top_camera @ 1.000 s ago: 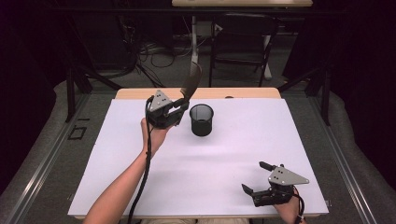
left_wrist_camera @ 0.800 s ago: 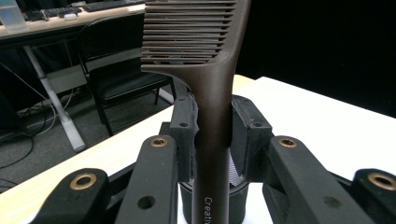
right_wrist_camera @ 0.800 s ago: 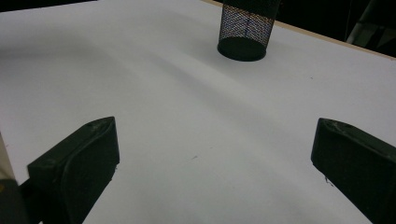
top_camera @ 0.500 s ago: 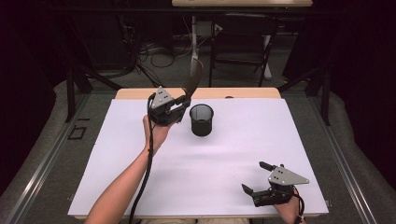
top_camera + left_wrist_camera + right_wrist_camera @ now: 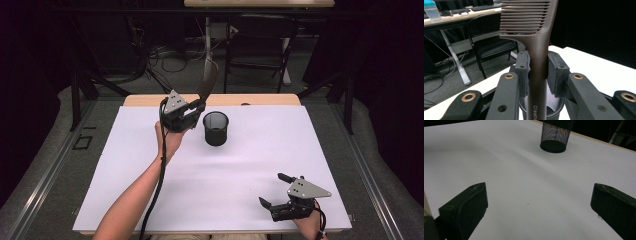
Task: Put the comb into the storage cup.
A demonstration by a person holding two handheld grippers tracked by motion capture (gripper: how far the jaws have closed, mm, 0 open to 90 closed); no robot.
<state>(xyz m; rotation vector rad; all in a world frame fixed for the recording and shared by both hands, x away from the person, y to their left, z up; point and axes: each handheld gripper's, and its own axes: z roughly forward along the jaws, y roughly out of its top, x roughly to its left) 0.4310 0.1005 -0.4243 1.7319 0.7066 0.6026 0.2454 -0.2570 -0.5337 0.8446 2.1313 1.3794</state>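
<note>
comb [image 5: 537, 50], dark brown and broad-toothed, stands upright in the left claw [image 5: 195, 107], its handle clamped between the two black pads [image 5: 522, 72] and its teeth rising above them. in the high view the comb [image 5: 208, 80] points up and away from the person, raised above the far left part of the counter [image 5: 125, 165], just left of the cup [image 5: 215, 128]. that cup is a black mesh one, upright and open at the top, standing on the white sheet that covers the counter. in the left claw view its rim and mesh wall [image 5: 550, 100] show right below the comb's handle, between the jaws, with pale lettering on the handle's lower end. whether the comb's tip sits over the cup's mouth or a little to one side i cannot tell.

the left hand [image 5: 170, 140] grips its claw from below, the forearm stretching in from the bottom edge with the cable trailing along it.

the right claw [image 5: 272, 192] rests low at the near right corner of the counter, well apart from the cup and the comb. its jaws stand wide with nothing between them; in the right claw view bare white sheet lies between the two black tips, and the cup [image 5: 556, 136] stands far off near the top.

behind the counter a chair [image 5: 490, 42] and a desk [image 5: 454, 18] stand on the floor.
</note>
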